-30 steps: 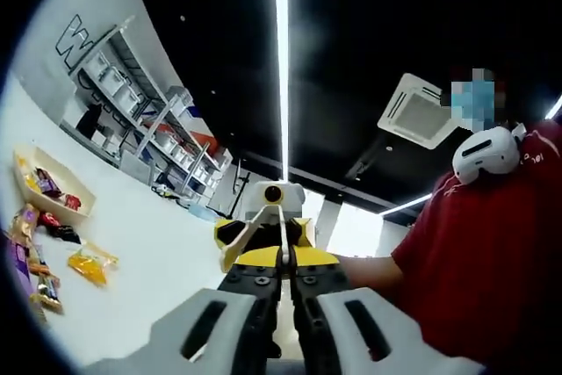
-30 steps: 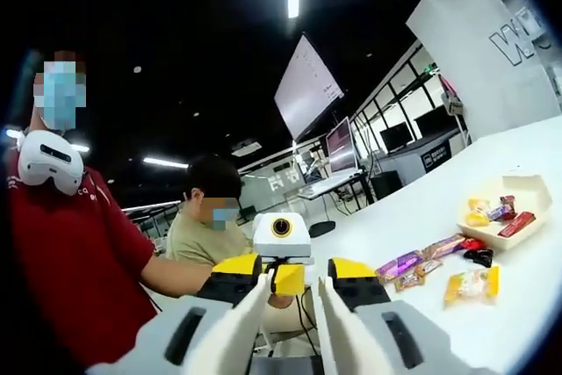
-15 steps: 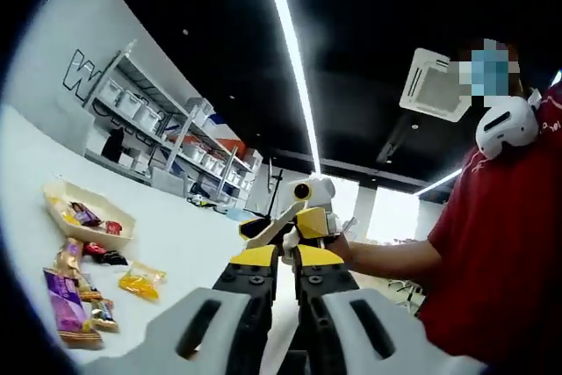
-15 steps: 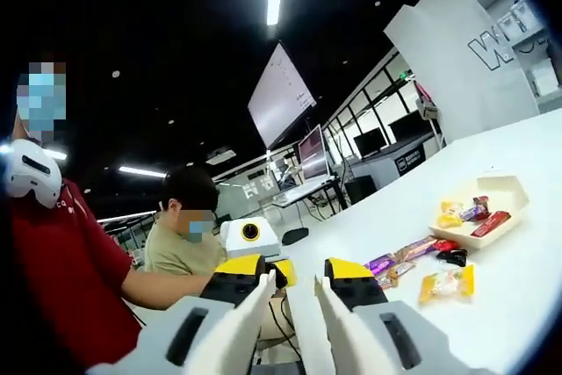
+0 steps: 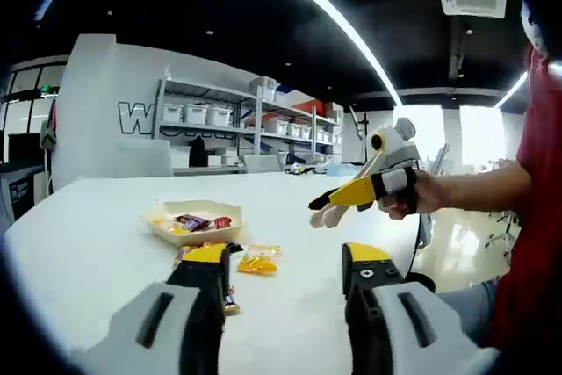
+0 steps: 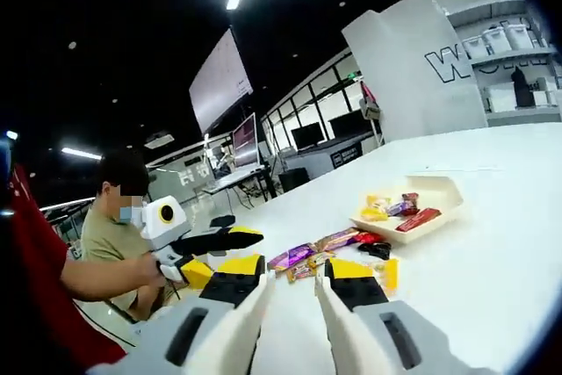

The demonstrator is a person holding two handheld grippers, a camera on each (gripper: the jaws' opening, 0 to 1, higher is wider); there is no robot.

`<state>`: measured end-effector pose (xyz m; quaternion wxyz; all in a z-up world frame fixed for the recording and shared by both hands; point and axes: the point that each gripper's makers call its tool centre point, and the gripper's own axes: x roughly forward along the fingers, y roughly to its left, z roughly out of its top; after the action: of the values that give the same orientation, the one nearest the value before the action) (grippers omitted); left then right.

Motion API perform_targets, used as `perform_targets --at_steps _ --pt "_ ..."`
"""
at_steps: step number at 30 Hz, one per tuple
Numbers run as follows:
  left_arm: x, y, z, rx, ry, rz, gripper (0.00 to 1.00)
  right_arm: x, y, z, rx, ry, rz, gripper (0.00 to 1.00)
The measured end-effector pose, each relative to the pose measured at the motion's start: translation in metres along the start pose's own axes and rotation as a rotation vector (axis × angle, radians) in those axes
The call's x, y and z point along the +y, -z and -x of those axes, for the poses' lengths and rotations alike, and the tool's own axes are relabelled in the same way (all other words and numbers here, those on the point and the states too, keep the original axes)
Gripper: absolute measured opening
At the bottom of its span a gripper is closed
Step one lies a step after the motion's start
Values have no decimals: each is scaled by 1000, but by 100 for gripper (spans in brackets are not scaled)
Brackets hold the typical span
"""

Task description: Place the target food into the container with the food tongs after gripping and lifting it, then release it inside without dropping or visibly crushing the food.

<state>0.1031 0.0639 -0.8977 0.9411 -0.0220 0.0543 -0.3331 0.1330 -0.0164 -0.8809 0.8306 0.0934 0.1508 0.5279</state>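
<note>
Approach step, nothing gripped yet. My left gripper [image 5: 285,274] is spread wide and empty, hovering above the white table [image 5: 88,243]; my right gripper [image 6: 291,280] has its jaws at a narrow gap, nothing between them, also off the table. In the left gripper view the right gripper [image 5: 338,205] hangs in the air at right, well above the snacks. The container [image 6: 436,195], a shallow cream tray, sits on the table with a few wrapped snacks already in it. Loose candidates lie just beside it: a yellow snack packet [image 5: 258,259], a purple-wrapped bar [image 6: 295,256] and a small dark piece [image 6: 379,249]. Can't tell which one is the target, and I see no tongs in either view. Next move, as I judge it: bring one gripper down over a loose packet, square the jaws across its short side, close gently so the wrapper doesn't crush, lift clear, then carry over the tray rim.
</note>
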Motion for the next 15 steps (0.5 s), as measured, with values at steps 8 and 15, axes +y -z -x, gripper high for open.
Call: perform_targets --at_steps 8,15 --pt "4 10 4 42 -57 -15 78 -3 8 -4 13 14 -2 23" --pt "20 19 11 92 -150 27 95 -4 1 -6 -35 3 -79 25"
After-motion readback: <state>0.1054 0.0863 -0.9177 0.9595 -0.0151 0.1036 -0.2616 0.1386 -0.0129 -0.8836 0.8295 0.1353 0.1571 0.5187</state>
